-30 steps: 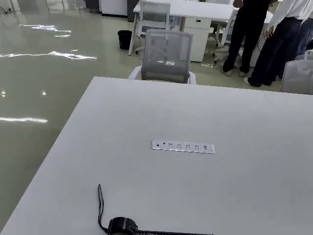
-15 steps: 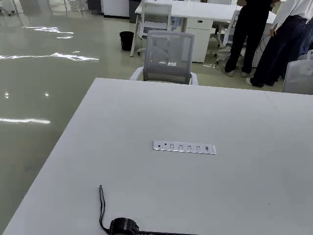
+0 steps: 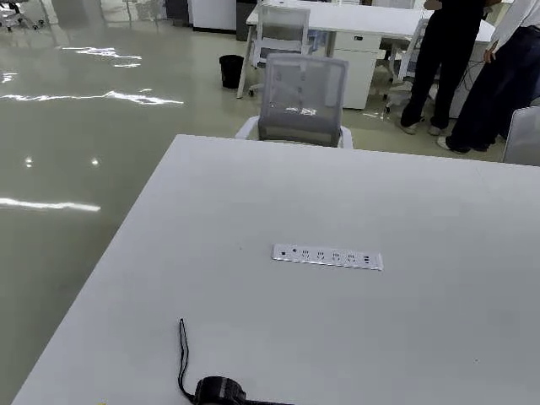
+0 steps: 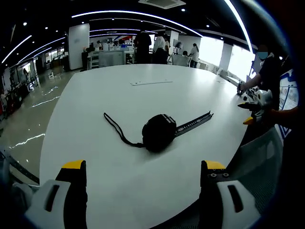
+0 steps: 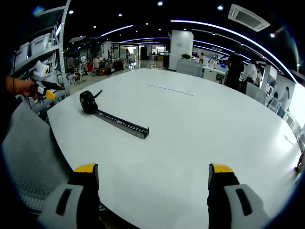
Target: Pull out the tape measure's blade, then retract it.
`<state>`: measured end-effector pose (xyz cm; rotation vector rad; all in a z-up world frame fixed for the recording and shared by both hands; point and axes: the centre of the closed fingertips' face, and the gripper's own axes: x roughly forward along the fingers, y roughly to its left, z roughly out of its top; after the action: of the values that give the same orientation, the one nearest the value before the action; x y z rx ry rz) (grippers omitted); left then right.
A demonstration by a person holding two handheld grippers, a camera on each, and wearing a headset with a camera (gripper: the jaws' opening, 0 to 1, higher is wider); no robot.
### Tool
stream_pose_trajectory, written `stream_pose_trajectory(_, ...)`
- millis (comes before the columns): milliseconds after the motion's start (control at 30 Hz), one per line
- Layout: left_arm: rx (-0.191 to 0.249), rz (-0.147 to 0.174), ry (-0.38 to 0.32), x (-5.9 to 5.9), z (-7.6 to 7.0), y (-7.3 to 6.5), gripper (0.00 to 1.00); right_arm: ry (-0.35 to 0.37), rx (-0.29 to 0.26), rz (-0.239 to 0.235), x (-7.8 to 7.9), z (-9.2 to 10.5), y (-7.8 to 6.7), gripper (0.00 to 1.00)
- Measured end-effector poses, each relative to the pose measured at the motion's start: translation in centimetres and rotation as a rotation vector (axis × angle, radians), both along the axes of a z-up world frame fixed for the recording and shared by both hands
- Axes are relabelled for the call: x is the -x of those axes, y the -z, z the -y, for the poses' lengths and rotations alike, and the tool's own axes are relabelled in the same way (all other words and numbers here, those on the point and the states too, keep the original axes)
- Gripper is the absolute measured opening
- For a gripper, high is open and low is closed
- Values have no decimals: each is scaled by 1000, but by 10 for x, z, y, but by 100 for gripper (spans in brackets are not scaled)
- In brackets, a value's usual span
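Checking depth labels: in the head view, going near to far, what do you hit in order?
tape measure → power strip → grey mesh chair → black bin

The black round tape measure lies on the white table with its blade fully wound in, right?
No: the black round tape measure does lie on the white table, but its blade is pulled out, as the right gripper view shows.

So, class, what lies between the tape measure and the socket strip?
Nothing: the head view shows bare white table between the tape measure and the socket strip.
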<state>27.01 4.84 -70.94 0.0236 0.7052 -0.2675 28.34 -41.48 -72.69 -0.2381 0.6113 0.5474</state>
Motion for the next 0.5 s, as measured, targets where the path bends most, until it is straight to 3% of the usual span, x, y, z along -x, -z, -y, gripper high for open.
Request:
stream_pose_trajectory(267, 45, -10, -27, -6, 21, -1, 99, -23, -6, -13, -5, -9, 7, 95)
stream_pose_trajectory(500, 38, -20, -24, -9, 31, 4, 99, -42, -3, -16, -9, -16, 13, 92)
